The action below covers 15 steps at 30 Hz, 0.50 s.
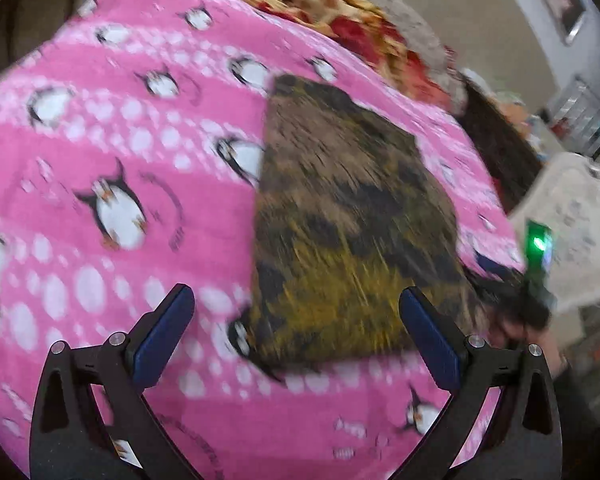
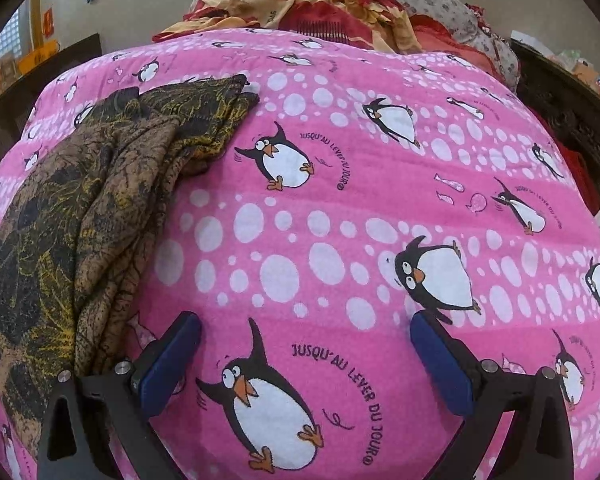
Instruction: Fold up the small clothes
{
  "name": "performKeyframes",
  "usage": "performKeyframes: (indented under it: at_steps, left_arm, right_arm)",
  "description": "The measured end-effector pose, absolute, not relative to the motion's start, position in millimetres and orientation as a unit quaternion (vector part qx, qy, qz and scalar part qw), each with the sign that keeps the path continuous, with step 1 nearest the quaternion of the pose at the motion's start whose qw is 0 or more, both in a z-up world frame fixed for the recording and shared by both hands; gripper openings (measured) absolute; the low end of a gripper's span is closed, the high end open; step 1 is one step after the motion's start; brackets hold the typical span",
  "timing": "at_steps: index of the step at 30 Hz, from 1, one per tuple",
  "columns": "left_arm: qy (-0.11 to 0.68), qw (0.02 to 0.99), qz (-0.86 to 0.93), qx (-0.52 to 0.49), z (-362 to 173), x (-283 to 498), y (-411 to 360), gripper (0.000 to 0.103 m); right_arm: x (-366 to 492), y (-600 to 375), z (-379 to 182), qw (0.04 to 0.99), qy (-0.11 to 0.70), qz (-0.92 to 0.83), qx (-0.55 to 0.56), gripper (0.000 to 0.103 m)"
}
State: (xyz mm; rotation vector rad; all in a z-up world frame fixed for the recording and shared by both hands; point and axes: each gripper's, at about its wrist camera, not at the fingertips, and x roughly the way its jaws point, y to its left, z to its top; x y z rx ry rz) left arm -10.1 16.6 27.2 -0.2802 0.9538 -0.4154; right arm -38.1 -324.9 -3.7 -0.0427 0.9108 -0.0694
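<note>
Cloth (image 2: 80,216) on bed (image 2: 340,208): thin, limp, bunched; grip a free corner. Left gripper (image 1: 296,336) and right gripper (image 2: 306,360) fingers wide apart, empty.

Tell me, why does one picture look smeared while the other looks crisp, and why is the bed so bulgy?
Left wrist view: motion blur streaks the brown cloth and penguin sheet. Right wrist view: sharp; the sheet's lettering is readable. Both: the fisheye lens bows the flat bed into a dome and darkens the corners.

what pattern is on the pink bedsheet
Penguins and white dots on the pink bedsheet, clearest in the right wrist view.
</note>
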Motion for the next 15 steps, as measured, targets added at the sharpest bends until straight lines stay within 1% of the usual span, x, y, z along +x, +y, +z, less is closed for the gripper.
performKeyframes:
  at_steps: [3, 7, 15]
  left_arm:
    - [0.45, 0.877, -0.146, -0.078, 39.5, -3.7, 0.8, 0.102]
    - [0.491, 0.867, -0.077, -0.023, 40.9, 2.2, -19.8, 0.102]
    - [0.467, 0.882, -0.058, 0.023, 57.2, -11.5, -31.3, 0.102]
  right_arm:
    - [-37.9, -324.2, -3.6, 0.897, 0.44, -0.034, -0.021, 0.103]
    - [-37.9, -321.9, -2.1, 0.895, 0.444, -0.038, -0.029, 0.103]
    - [-83.6, -313.9, 1.6, 0.88, 0.469, -0.064, -0.033, 0.103]
